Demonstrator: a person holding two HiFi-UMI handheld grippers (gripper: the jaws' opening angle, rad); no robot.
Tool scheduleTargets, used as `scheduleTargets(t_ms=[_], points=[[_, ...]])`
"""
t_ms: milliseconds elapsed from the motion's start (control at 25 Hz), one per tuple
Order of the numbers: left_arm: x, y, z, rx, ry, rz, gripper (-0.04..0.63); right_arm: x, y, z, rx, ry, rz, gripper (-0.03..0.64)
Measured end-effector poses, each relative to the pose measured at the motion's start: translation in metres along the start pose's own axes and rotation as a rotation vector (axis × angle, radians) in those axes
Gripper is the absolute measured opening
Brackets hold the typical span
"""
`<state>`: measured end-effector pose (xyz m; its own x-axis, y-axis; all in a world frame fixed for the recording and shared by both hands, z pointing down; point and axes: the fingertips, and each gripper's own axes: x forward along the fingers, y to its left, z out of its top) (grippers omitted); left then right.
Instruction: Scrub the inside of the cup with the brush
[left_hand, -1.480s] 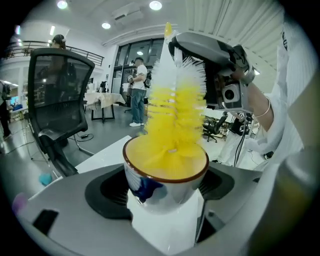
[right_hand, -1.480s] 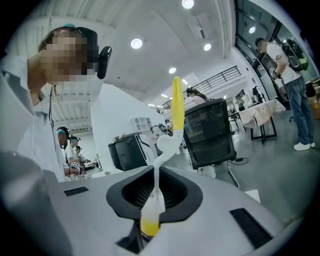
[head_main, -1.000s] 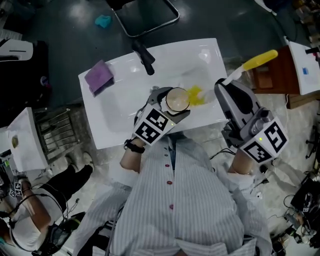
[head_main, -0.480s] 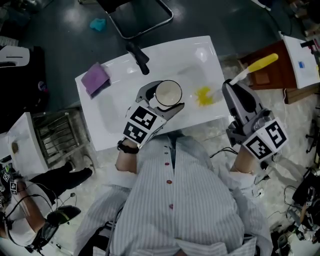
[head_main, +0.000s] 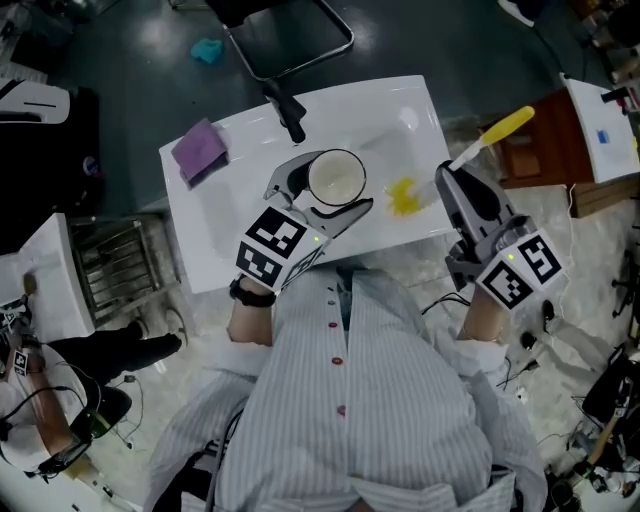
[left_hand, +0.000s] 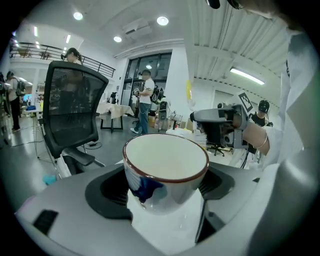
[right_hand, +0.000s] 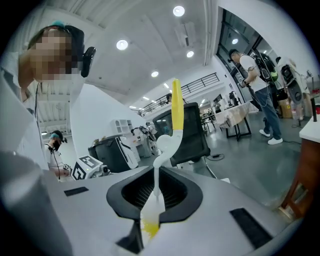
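Note:
A white cup (head_main: 335, 178) with a dark red rim and a blue mark is clamped in my left gripper (head_main: 325, 192) above the white sink (head_main: 225, 235). Its mouth faces up and the inside looks bare. In the left gripper view the cup (left_hand: 165, 155) sits upright between the jaws of the left gripper (left_hand: 165, 187). My right gripper (head_main: 458, 172) holds the brush (head_main: 498, 130) by its white stem, off the sink's right edge, the yellow end pointing away. The right gripper view shows the brush (right_hand: 170, 130) rising from the right gripper (right_hand: 155, 197). Cup and brush are apart.
A yellow crumpled item (head_main: 404, 195) lies in the sink right of the cup. A purple cloth (head_main: 198, 148) rests on the sink's far left corner, next to a black faucet (head_main: 285, 112). A wooden cabinet (head_main: 540, 150) stands at the right, a chair base (head_main: 290, 40) beyond the sink.
The left gripper has carried the cup left, away from the yellow item, and its open mouth now shows fully. The right gripper with the brush has shifted slightly left.

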<state>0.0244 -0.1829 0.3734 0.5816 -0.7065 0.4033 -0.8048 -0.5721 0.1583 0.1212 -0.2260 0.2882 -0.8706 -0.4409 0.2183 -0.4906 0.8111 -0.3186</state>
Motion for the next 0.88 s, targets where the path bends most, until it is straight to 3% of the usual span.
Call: scheduleTargets(t_ms=[880], points=[[-0.020, -0.003, -0.001, -0.010, -0.032, 0.047, 0.407, 0.012, 0.026, -0.009, -0.029, 0.023, 0.062, 0.052]])
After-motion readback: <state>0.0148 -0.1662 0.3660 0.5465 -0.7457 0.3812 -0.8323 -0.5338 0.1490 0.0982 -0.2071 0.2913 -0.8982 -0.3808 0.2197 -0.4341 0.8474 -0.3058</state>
